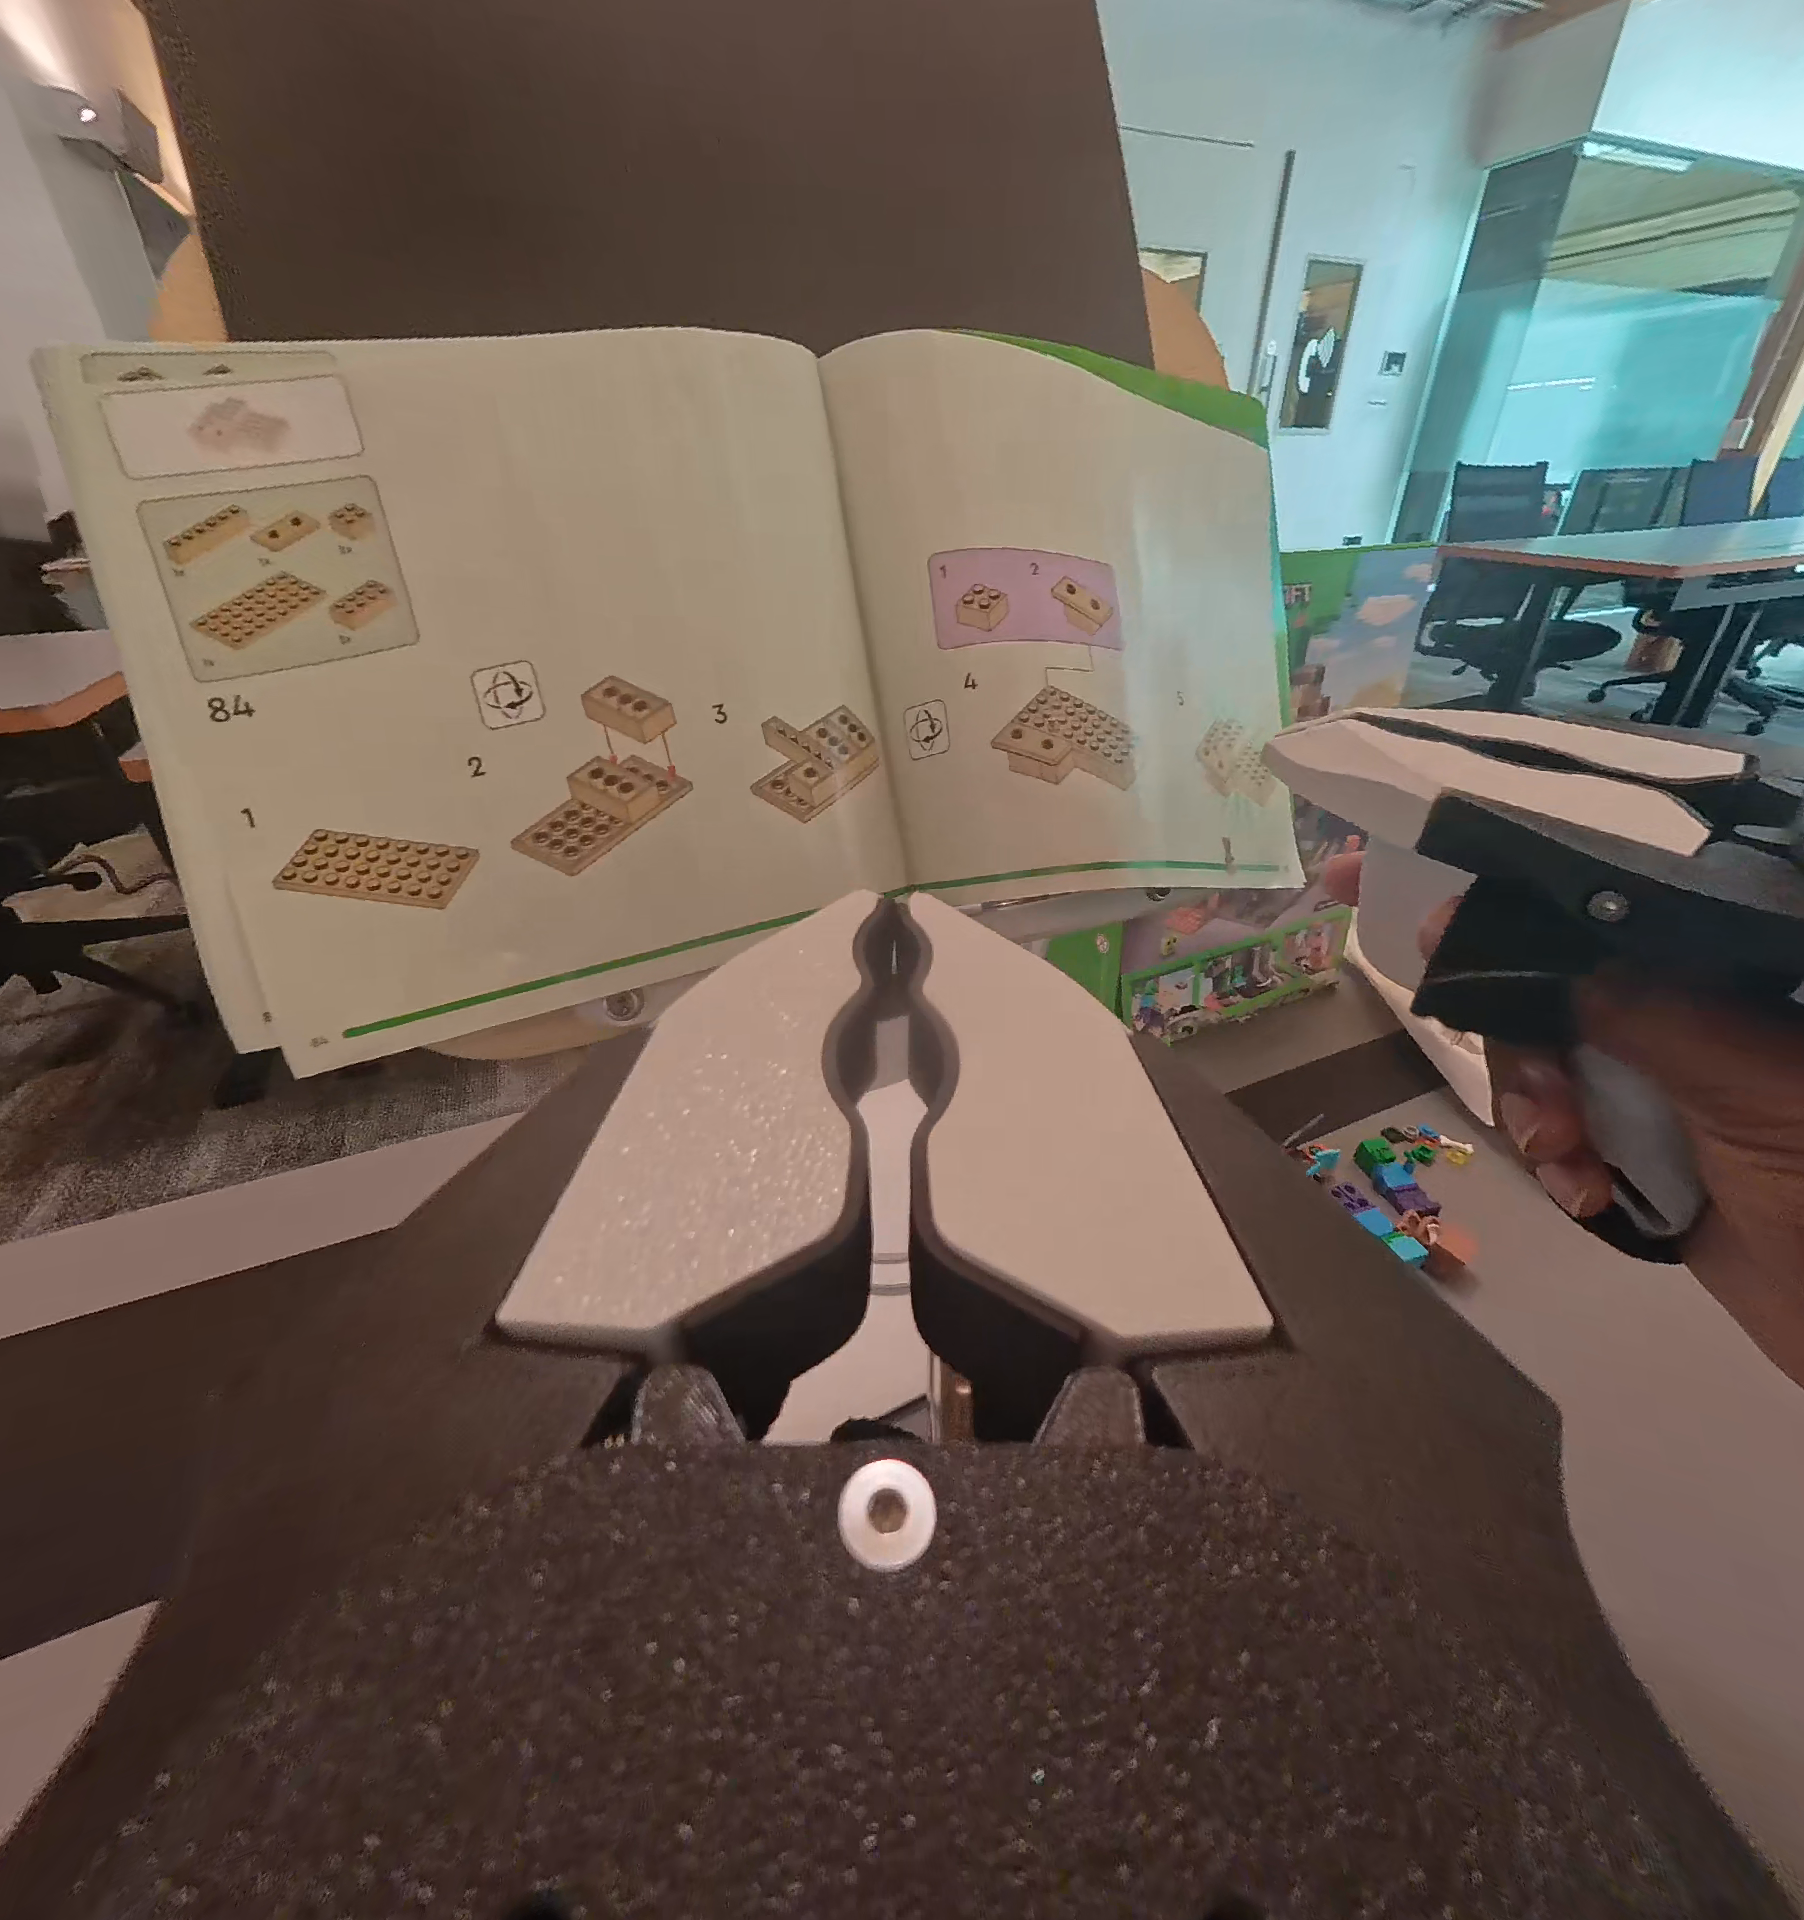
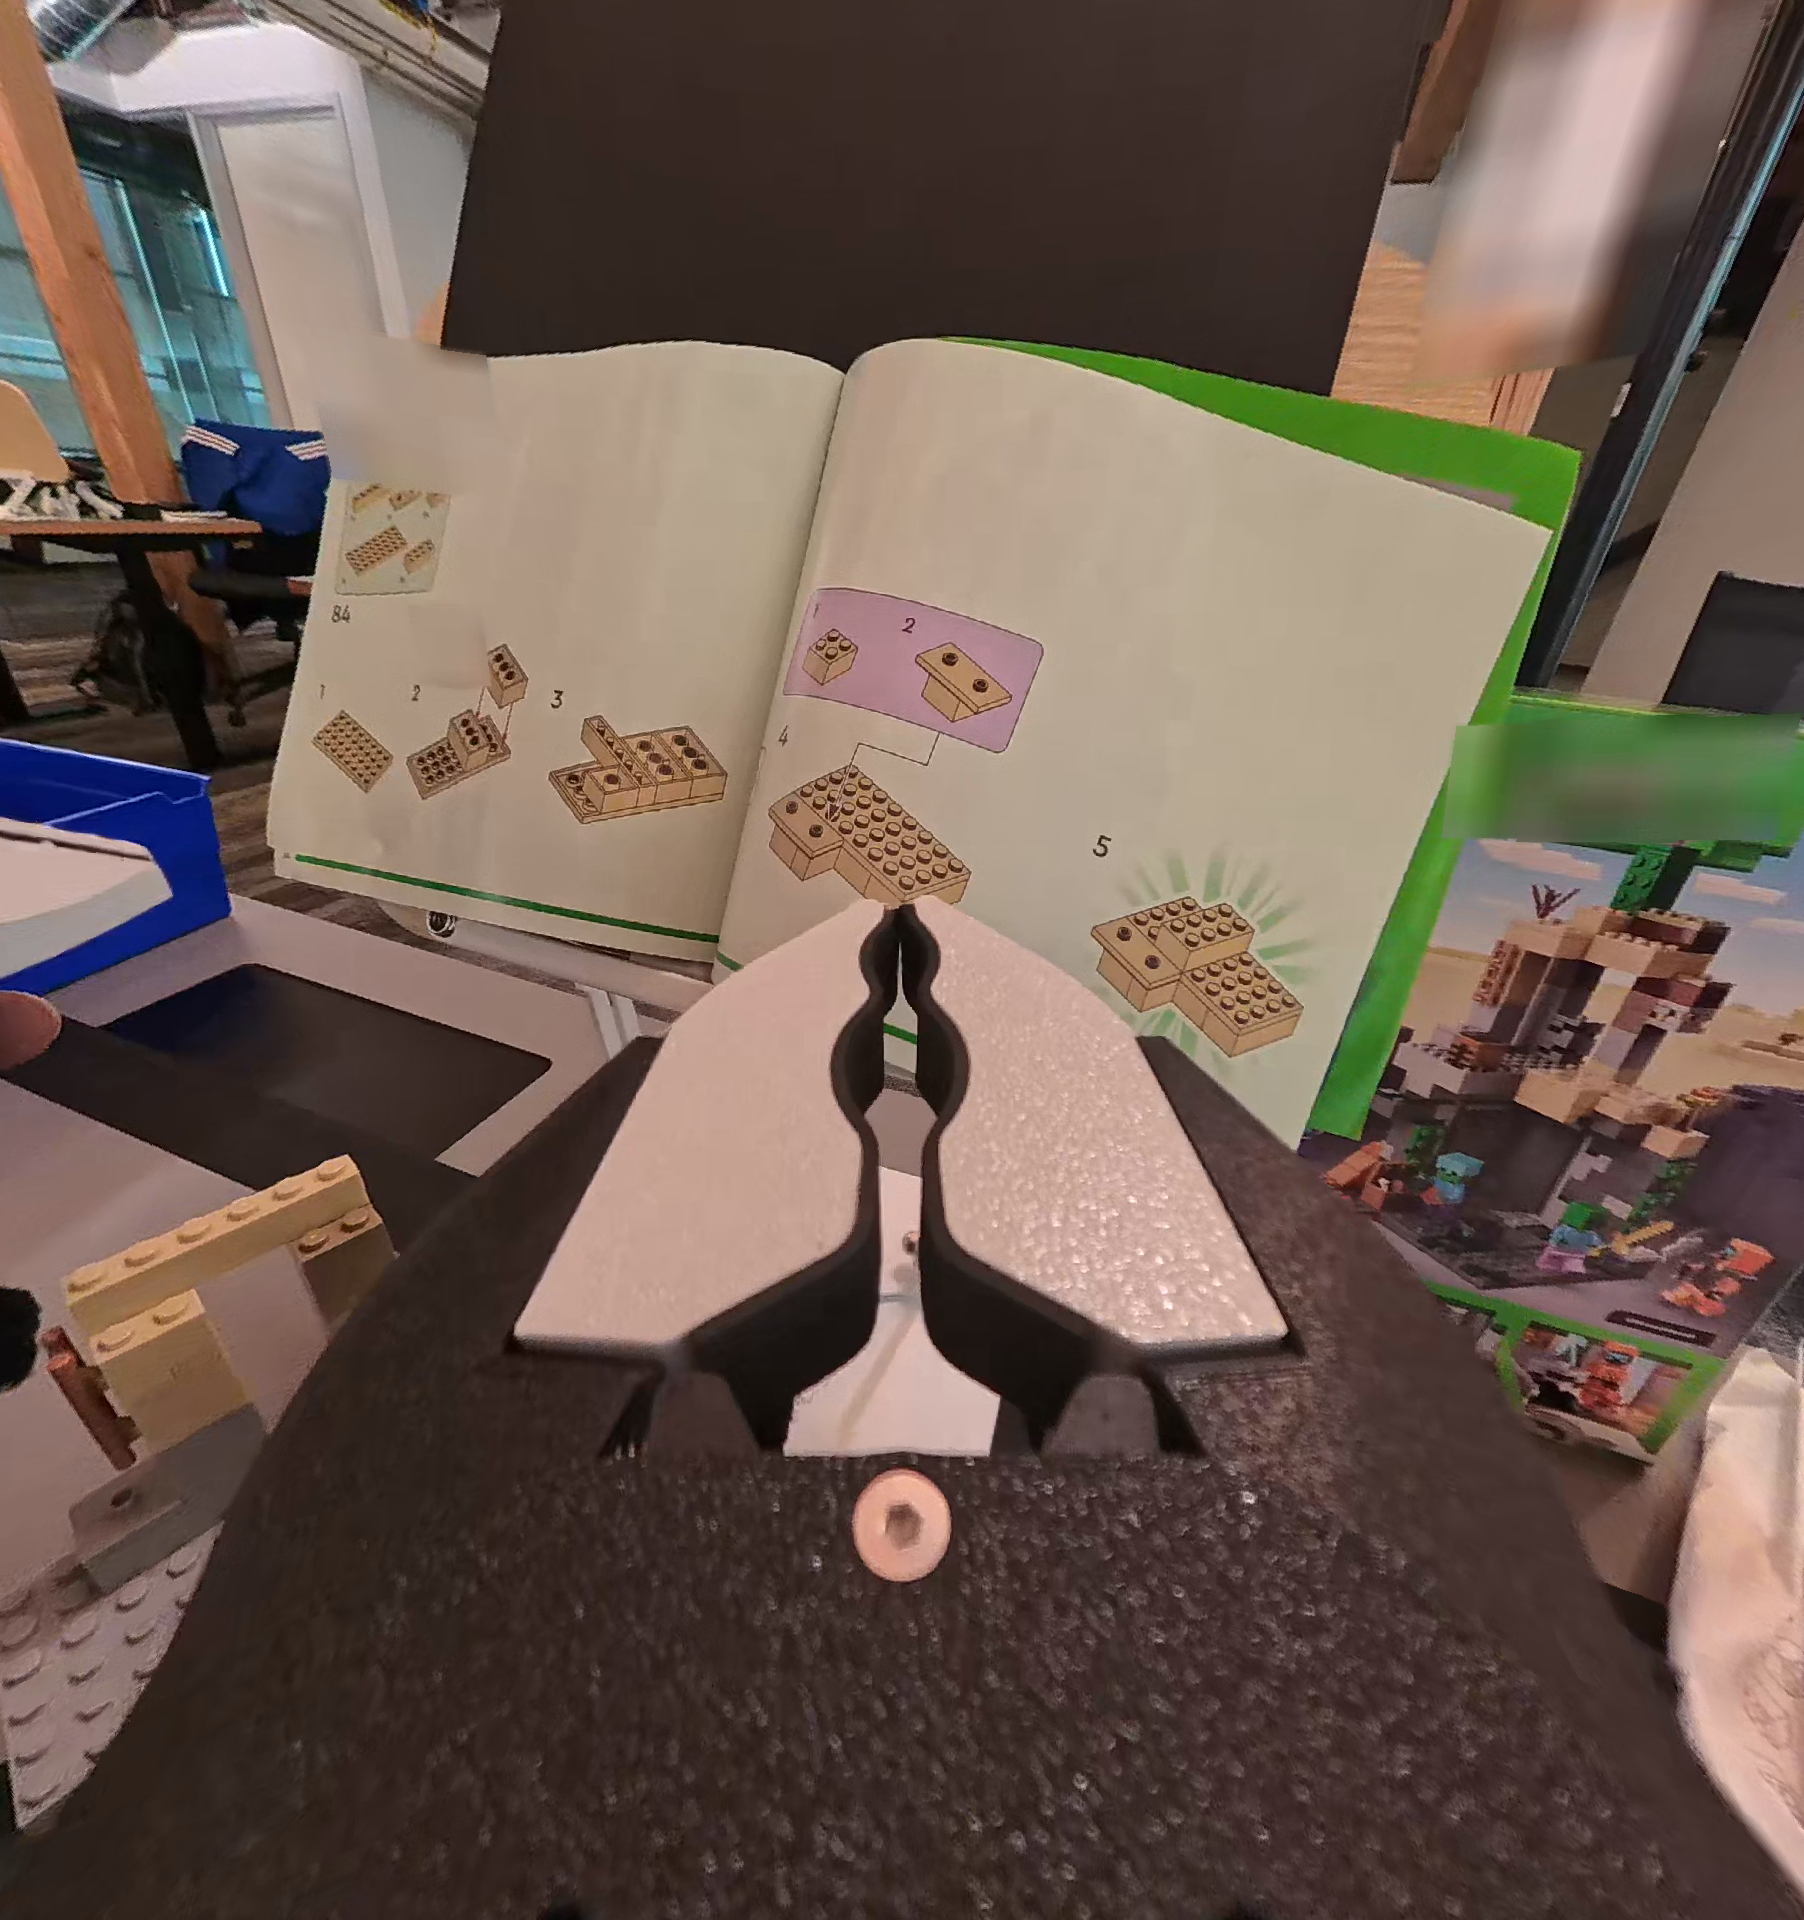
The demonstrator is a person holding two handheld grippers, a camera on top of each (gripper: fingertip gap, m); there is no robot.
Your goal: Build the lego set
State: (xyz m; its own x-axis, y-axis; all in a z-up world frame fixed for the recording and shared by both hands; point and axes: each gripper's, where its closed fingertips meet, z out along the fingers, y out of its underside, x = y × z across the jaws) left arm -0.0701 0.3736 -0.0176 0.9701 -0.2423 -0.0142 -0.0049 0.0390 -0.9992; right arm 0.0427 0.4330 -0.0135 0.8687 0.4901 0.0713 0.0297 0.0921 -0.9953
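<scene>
Left wrist view: left gripper pressed together, empty; instruction booklet propped far; loose bricks right | Right wrist view: right gripper closed, empty; tan build near left | risk: build knocked on descent.

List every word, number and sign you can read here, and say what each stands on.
I do not quote writing; this is where it stands.
Instruction booklet: printed numbers beside the brick diagrams on both open pages, legible.
Lego box: the top band is blurred over; the small print lower down is too small to read.
Left gripper and right gripper: no writing visible.
</scene>
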